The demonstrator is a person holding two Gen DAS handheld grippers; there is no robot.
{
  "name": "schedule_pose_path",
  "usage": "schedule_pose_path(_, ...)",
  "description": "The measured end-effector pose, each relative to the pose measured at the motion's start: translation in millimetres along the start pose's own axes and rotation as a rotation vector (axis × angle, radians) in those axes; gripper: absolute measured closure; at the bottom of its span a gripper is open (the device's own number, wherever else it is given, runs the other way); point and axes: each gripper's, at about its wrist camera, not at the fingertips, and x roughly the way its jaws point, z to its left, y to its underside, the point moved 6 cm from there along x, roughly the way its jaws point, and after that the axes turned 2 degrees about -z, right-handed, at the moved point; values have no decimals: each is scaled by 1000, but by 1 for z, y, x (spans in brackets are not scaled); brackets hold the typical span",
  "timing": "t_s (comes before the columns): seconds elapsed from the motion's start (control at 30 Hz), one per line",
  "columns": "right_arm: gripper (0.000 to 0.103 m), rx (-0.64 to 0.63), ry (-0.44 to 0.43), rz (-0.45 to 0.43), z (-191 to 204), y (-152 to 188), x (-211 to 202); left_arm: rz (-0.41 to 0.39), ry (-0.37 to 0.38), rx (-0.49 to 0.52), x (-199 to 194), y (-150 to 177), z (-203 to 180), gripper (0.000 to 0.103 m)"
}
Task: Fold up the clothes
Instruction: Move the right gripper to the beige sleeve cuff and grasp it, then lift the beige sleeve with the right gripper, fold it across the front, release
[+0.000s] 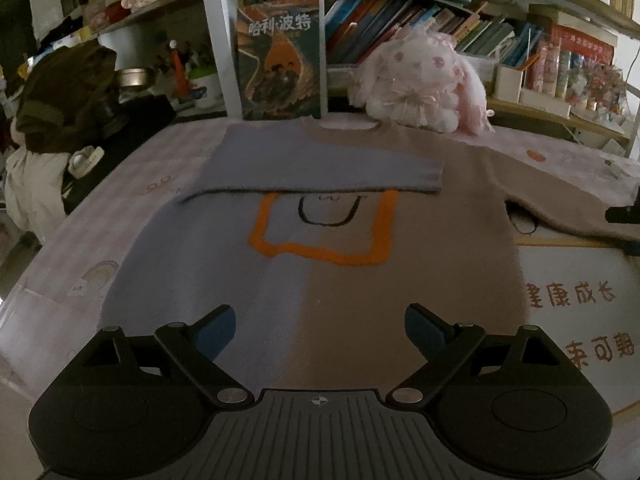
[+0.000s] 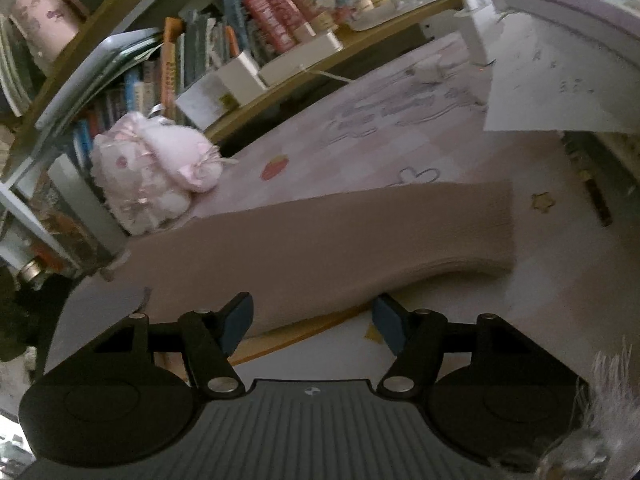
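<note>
A two-tone sweater (image 1: 320, 280), blue on the left and beige on the right with an orange outline, lies flat on the table. Its blue left sleeve (image 1: 320, 172) is folded across the chest. The beige right sleeve (image 2: 360, 236) stretches out sideways, seen in the right wrist view. My left gripper (image 1: 320, 332) is open and empty above the sweater's lower hem. My right gripper (image 2: 312, 326) is open and empty, hovering over the near edge of the beige sleeve close to the shoulder.
A pink plush rabbit (image 1: 420, 88) and a standing book (image 1: 280, 56) sit at the table's back edge, in front of bookshelves (image 1: 440, 20). A dark bag (image 1: 68, 92) is at the left. A pink printed mat (image 2: 400, 112) covers the table.
</note>
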Motion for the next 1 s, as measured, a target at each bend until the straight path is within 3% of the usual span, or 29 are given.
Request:
schedule_pose_path(0.1, 39, -4, -18, 6, 3, 0, 3, 6, 0, 9, 1, 0, -1, 9)
schedule_pose_path(0.37, 50, 131, 142, -113, -45, -29, -10, 10, 11, 32, 2, 0, -3, 9)
schedule_pose_path(0.57, 80, 178, 185, -101, -65, -33, -14, 15, 29, 41, 4, -1, -6, 9)
schedule_pose_path(0.63, 95, 185, 186, -84, -66, -31, -15, 13, 37, 47, 4, -1, -8, 9)
schedule_pose_path(0.8, 97, 153, 154, -89, -53, -36, -23, -2, 49, 44, 4, -1, -6, 9)
schedule_pose_path(1.0, 98, 97, 72, -127, -9, -51, -37, -24, 74, 7, 9, -5, 6, 9)
